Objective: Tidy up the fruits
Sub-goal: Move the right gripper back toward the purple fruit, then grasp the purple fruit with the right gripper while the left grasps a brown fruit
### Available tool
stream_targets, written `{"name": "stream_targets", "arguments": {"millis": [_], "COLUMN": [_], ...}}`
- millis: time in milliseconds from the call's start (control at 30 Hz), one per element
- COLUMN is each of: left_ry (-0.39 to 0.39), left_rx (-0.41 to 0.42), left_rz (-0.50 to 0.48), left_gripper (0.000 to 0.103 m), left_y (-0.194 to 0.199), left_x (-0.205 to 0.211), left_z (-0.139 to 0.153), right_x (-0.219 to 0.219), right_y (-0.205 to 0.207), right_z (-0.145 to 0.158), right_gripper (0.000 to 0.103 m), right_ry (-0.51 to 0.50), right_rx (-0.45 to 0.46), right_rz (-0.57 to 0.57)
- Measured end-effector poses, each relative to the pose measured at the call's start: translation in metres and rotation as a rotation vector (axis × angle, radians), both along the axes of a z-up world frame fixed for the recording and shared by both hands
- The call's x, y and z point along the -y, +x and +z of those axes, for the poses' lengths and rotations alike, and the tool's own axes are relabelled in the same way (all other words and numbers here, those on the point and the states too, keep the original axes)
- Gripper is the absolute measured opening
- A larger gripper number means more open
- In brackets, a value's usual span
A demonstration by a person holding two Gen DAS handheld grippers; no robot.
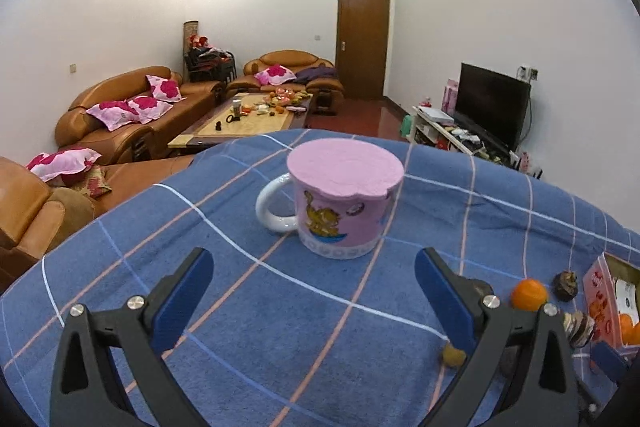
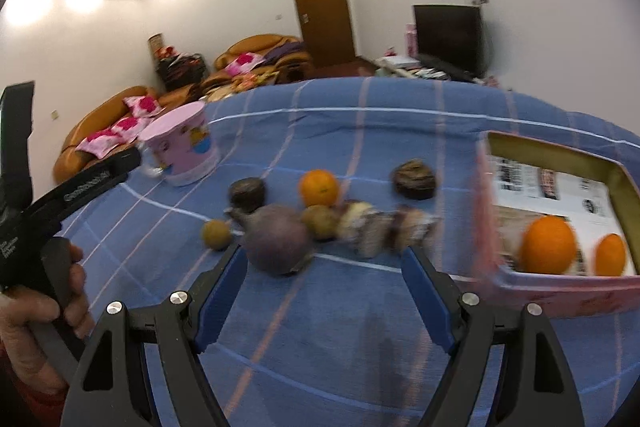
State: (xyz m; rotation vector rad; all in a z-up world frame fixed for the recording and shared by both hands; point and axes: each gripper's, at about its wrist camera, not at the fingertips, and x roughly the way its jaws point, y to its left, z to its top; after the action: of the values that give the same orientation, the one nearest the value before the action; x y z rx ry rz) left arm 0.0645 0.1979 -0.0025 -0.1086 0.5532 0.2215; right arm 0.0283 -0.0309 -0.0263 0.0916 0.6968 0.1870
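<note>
Round fruits dot checked cloth; left gripper and right gripper gape empty.

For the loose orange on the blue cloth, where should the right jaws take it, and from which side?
Grip the loose orange across its widest middle, coming from above and the near side. It is round, so any pair of opposite sides works, but a brown fruit crowds its near side and a dark fruit sits left. The right gripper stands open.
</note>
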Motion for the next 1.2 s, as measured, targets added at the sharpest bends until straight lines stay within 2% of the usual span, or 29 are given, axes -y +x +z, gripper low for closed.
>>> {"name": "stream_targets", "arguments": {"millis": [100, 233, 400, 467, 667, 867, 1067, 1200], "left_ry": [0.035, 0.064, 0.063, 0.075, 0.101, 0.110, 0.122, 0.148], "left_rx": [-0.017, -0.030, -0.032, -0.034, -0.035, -0.037, -0.045, -0.082], "left_rz": [-0.028, -0.040, -0.044, -0.052, -0.075, -0.106, -0.229, -0.320], "left_gripper": [0.103, 0.103, 0.103, 0.103, 0.103, 0.103, 0.102, 0.102], "left_y": [0.002, 0.002, 0.001, 0.001, -0.001, -0.001, -0.005, -0.005], "left_x": [0.006, 0.012, 0.014, 0.017, 0.022, 0.026, 0.044, 0.059], "left_z": [-0.003, -0.003, -0.003, -0.004, -0.006, -0.006, -0.007, -0.013], "right_x": [-0.013, -0.024, -0.024, -0.023, -0.016, -0.007, 0.010, 0.026], "right_y": [0.012, 0.031, 0.046, 0.048, 0.039, 0.016, -0.020, -0.037], "right_z": [-0.004, -0.016, -0.026, -0.027, -0.026, -0.011, 0.007, 0.015], "right_gripper": [0.079, 0.062, 0.060, 0.054, 0.053, 0.053, 0.053, 0.053], "right_ry": [-0.004, 0.027, 0.088, 0.092, 0.119, 0.121, 0.044, -0.027], "right_rx": [-0.031, -0.115, -0.177, -0.179, -0.175, -0.089, 0.029, 0.087], "right_rz": [0.012, 0.013, -0.010, -0.020, -0.002, -0.009, -0.037, -0.074]}}
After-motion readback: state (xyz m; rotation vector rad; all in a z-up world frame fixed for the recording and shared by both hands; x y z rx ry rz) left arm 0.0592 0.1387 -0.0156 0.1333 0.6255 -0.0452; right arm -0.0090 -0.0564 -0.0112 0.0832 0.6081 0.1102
